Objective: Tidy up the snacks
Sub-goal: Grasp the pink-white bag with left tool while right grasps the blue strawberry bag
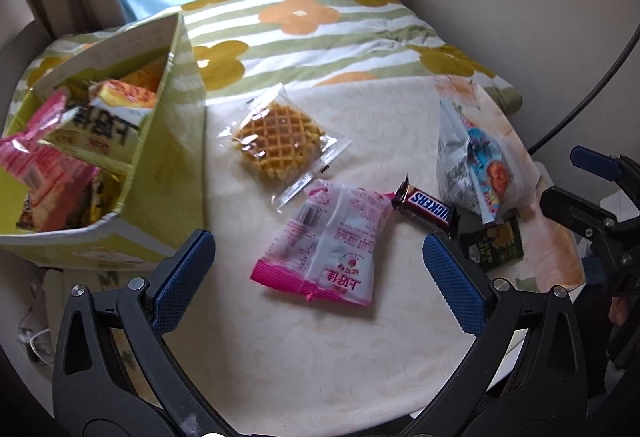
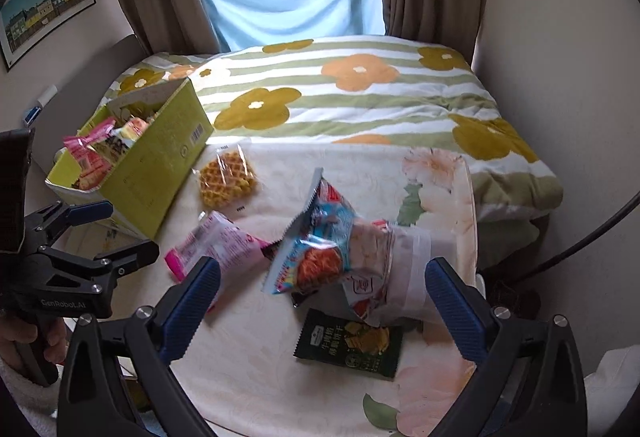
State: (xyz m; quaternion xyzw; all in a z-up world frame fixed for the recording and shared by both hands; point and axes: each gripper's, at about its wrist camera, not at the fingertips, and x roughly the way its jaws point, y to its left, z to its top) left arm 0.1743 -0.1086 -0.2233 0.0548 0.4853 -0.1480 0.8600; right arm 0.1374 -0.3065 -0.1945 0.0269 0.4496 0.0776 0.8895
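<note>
Both grippers hang over the bench, left gripper (image 1: 318, 261) and right gripper (image 2: 322, 301), jaws spread wide and holding nothing. Loose on the cloth lie a waffle (image 1: 276, 141), a pink packet (image 1: 332, 249), a Snickers bar (image 1: 428, 207) and a dark green packet (image 2: 350, 343). The yellow box (image 1: 160, 173) at the left is stuffed with snacks.

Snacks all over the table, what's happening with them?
Someone is tidying them into the yellow-green cardboard box, already partly filled. Both hand-held grippers, left and right, hang open and empty. The clear-wrapped waffle, pink-and-white packet, Snickers bar and dark green biscuit packet still lie loose.
</note>
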